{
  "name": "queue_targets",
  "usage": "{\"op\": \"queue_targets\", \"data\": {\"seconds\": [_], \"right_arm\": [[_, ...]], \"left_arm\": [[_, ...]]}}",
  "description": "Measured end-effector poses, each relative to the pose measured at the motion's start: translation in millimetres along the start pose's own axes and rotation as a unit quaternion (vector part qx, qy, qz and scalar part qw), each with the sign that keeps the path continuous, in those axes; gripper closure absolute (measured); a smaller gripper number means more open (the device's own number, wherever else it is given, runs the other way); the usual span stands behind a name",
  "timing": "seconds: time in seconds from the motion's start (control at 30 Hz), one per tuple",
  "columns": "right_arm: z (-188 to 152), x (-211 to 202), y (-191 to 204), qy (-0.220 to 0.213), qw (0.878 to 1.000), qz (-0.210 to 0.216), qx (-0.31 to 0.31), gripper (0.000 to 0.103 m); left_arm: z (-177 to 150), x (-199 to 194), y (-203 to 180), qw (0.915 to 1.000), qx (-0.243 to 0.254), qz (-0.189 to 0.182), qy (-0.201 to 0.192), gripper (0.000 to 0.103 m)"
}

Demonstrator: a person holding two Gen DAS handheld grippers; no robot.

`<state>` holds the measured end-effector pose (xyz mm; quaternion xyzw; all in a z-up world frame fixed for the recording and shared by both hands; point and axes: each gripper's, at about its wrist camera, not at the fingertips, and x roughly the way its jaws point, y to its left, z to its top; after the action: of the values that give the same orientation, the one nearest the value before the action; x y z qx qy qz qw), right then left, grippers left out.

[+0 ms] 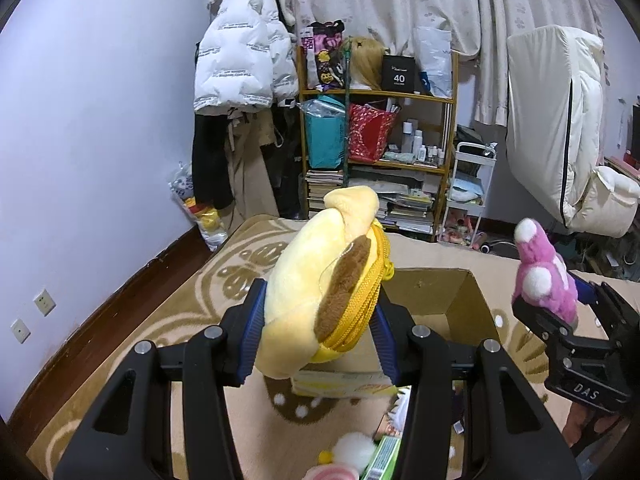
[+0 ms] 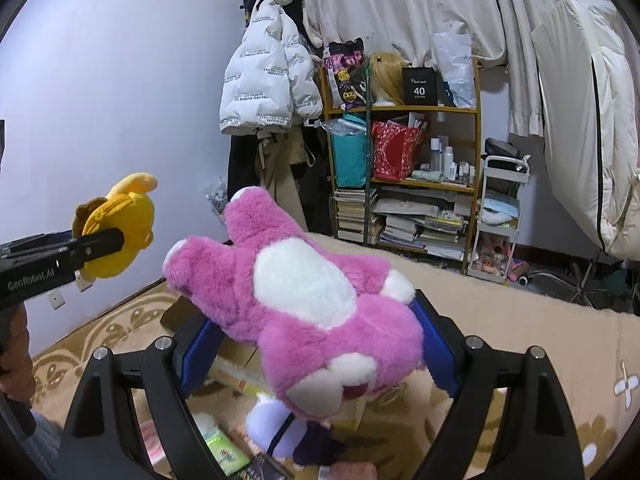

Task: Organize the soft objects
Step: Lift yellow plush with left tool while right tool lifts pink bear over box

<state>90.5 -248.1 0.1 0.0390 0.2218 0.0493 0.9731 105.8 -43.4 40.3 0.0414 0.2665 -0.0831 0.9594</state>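
The left claw [image 1: 316, 320] pinches a yellow plush pouch [image 1: 320, 280] with a brown ear and a yellow zipper between its blue pads, holding it in the air above an open cardboard box [image 1: 452, 296] that stands on the patterned carpet [image 1: 224, 276]. The right claw [image 2: 316, 344] stands wide yet grips a pink plush toy [image 2: 304, 300] with white patches, lifted clear of the floor beside the pouch. Further soft toys lie on the carpet below both claws.
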Motion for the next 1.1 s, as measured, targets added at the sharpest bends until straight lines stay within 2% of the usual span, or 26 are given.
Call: {"op": "queue_targets", "data": {"seconds": [0.27, 0.43, 0.87, 1.1], "right_arm": [[7, 25, -3, -0.001, 1.000, 0.003, -0.002, 0.012], [1, 42, -7, 0.011, 1.000, 0.003, -0.001, 0.012], [-20, 83, -16, 0.059, 0.998, 0.015, 0.010, 0.012], [-27, 90, -18, 0.070, 0.997, 0.020, 0.010, 0.011]], "left_arm": [[4, 22, -5, 1.0000, 0.008, -0.004, -0.002, 0.055], [-2, 38, -1, 1.0000, 0.001, -0.005, 0.007, 0.055], [-25, 85, -7, 0.9978, 0.005, -0.021, 0.063, 0.055], [-32, 100, -12, 0.9955, 0.009, -0.034, 0.089, 0.053]]}}
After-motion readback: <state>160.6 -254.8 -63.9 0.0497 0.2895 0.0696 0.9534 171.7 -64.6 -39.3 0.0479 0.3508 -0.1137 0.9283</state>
